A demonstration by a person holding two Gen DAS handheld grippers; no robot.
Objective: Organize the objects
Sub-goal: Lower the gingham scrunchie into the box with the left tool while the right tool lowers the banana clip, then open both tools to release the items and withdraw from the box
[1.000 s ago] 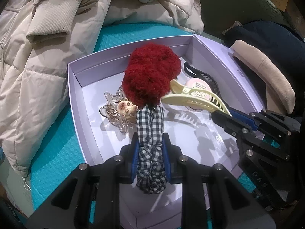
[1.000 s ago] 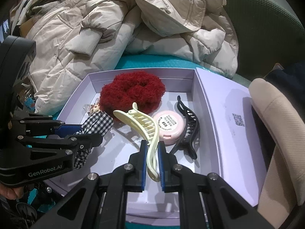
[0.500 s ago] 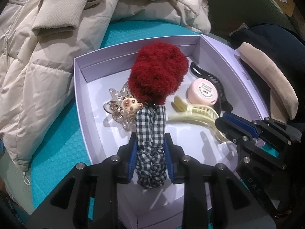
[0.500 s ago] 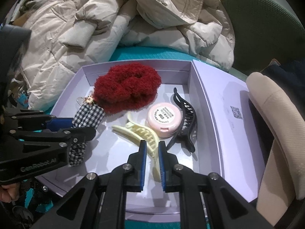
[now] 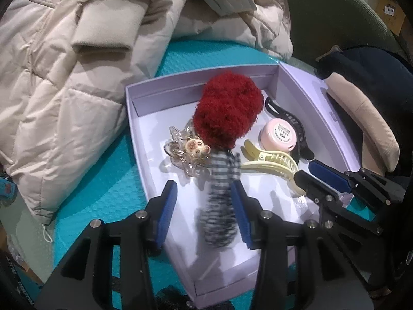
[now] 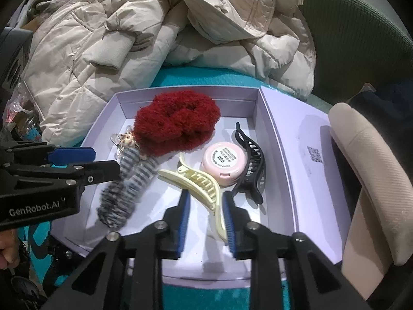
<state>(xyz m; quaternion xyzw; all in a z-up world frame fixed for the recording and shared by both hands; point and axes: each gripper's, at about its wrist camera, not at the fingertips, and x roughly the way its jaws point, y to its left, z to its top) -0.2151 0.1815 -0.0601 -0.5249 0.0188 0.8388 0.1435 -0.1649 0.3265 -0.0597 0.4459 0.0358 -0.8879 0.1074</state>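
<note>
Left gripper gapes around the blurred checked scrunchie; right gripper, wide, straddles the yellow clip, pink tin at one o'clock.

Setting: lived-in home or office corner. Evidence: cream puffer jacket heaped on green upholstered chair; beige armrest; lavender box of hair accessories on teal mat.
</note>
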